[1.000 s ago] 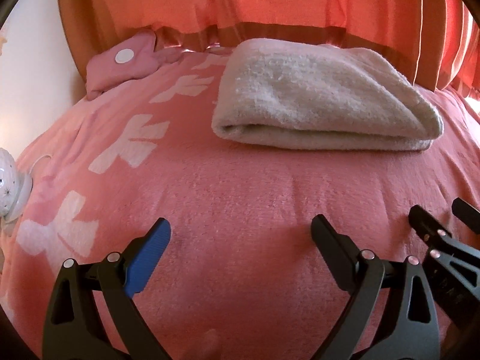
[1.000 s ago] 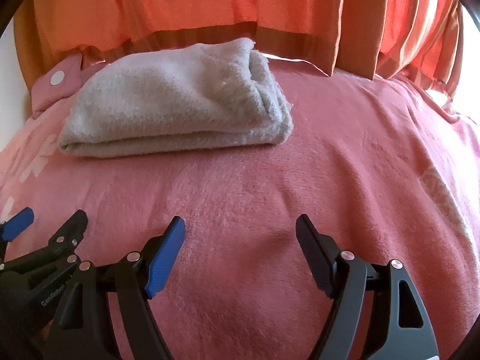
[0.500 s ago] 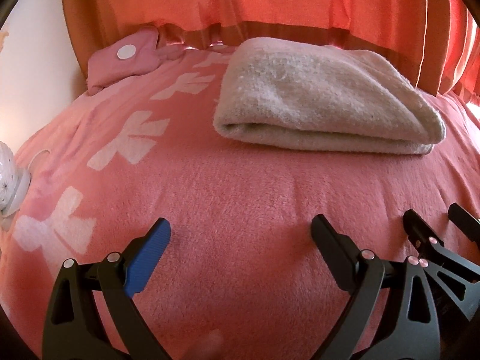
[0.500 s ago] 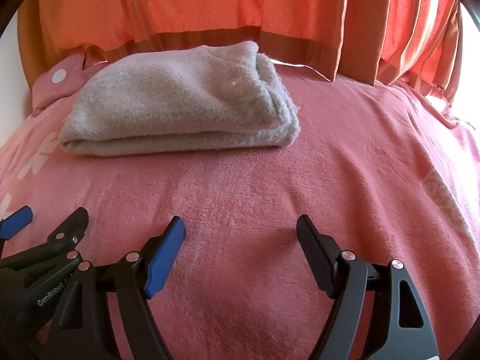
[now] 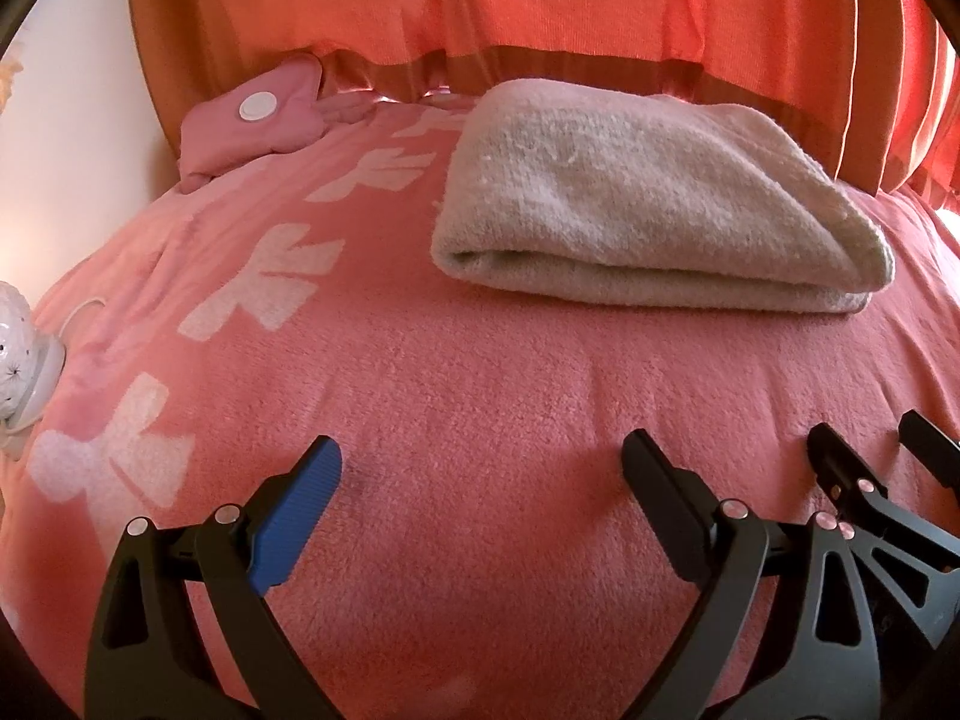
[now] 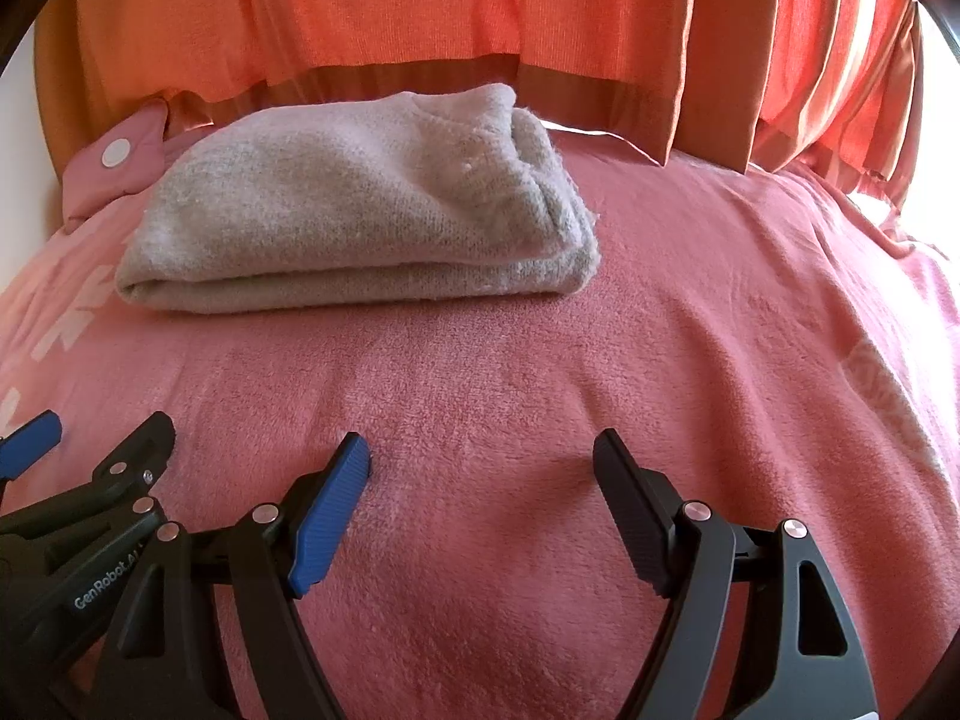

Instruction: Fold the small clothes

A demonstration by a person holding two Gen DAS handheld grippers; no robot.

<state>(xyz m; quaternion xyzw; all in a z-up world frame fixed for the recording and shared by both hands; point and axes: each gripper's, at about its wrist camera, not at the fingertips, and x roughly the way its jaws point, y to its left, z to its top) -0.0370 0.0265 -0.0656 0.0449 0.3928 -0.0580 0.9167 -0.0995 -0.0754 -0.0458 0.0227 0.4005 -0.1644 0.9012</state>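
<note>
A folded beige-grey knit garment [image 5: 648, 204] lies on the pink blanket [image 5: 480, 372], towards its far side; it also shows in the right wrist view [image 6: 360, 222]. My left gripper [image 5: 483, 456] is open and empty, low over the blanket, well short of the garment. My right gripper [image 6: 483, 450] is open and empty beside it, also short of the garment. The right gripper shows at the right edge of the left wrist view [image 5: 864, 438], and the left gripper at the left edge of the right wrist view [image 6: 102, 426].
Orange curtains [image 5: 540, 0] hang right behind the garment. A pink pouch with a white button [image 5: 252, 120] lies at the blanket's far left. A white ceramic object [image 5: 24, 360] sits at the left edge. The blanket [image 6: 720, 300] stretches right of the garment.
Both grippers have drifted slightly away from the garment and stay open. The garment has not moved.
</note>
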